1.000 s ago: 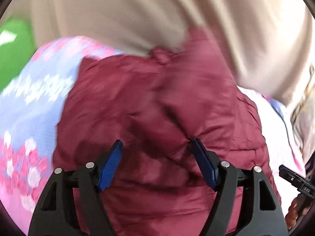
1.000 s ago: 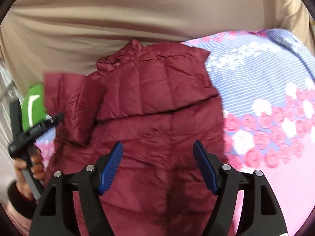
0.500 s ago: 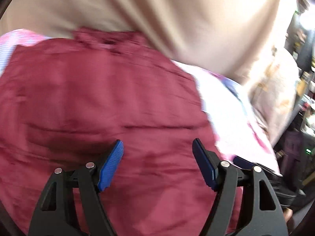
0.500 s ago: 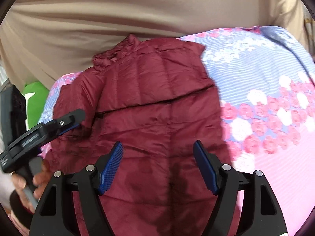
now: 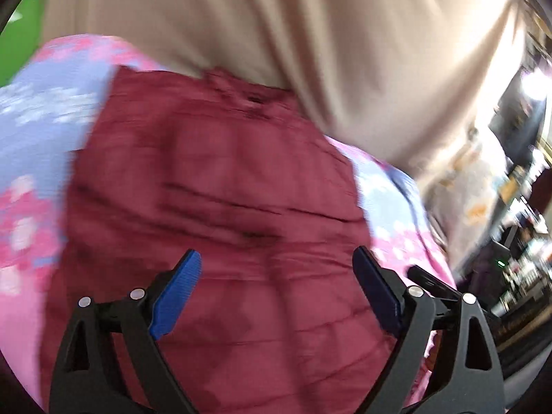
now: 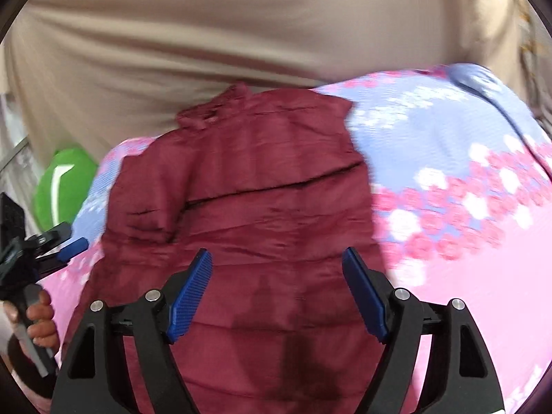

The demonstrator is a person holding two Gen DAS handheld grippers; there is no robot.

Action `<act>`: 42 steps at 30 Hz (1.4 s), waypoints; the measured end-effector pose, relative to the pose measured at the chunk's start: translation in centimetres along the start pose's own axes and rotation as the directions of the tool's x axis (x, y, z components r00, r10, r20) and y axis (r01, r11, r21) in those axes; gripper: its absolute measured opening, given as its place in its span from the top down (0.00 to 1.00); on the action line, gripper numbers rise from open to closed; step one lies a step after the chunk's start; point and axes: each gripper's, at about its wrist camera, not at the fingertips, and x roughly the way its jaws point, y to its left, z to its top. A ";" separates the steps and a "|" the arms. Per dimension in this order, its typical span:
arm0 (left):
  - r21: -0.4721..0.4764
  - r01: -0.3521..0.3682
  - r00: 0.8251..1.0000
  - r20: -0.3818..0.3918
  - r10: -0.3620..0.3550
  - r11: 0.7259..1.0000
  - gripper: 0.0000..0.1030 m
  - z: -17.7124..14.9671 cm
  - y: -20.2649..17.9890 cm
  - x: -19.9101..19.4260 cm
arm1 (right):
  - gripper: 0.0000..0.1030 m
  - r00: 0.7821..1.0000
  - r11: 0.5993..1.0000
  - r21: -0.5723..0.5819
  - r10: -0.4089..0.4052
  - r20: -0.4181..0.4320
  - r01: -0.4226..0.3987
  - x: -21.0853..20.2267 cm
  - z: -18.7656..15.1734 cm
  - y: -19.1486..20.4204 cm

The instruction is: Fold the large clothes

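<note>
The dark red quilted jacket (image 6: 248, 186) lies flat in front of me on the pink and blue flowered bedspread (image 6: 465, 189), its collar (image 6: 214, 110) at the far end against the beige fabric behind. Both sleeves are folded in over the body, so it makes one long, narrow panel with a dark fold line running across it below the shoulders. Stitched bands cross the puffy cloth, and in my left view the jacket (image 5: 220, 214) is blurred.
</note>
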 end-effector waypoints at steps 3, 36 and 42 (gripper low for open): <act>-0.092 -0.060 0.998 0.024 0.063 0.994 0.16 0.0 3.6 -1.4 | 0.24 1.000 0.991 -0.132 0.022 -0.023 -0.024 2.0 0.4 5.3; -0.218 -0.272 0.962 -0.069 0.263 0.937 0.16 4.9 10.1 6.5 | 0.21 0.998 0.988 0.153 0.002 -0.069 0.008 8.7 5.6 -3.4; -0.346 -0.233 0.972 -0.062 0.226 0.909 0.17 4.9 13.6 6.3 | 0.21 0.994 0.977 0.186 0.108 -0.031 -0.100 7.1 4.1 -2.6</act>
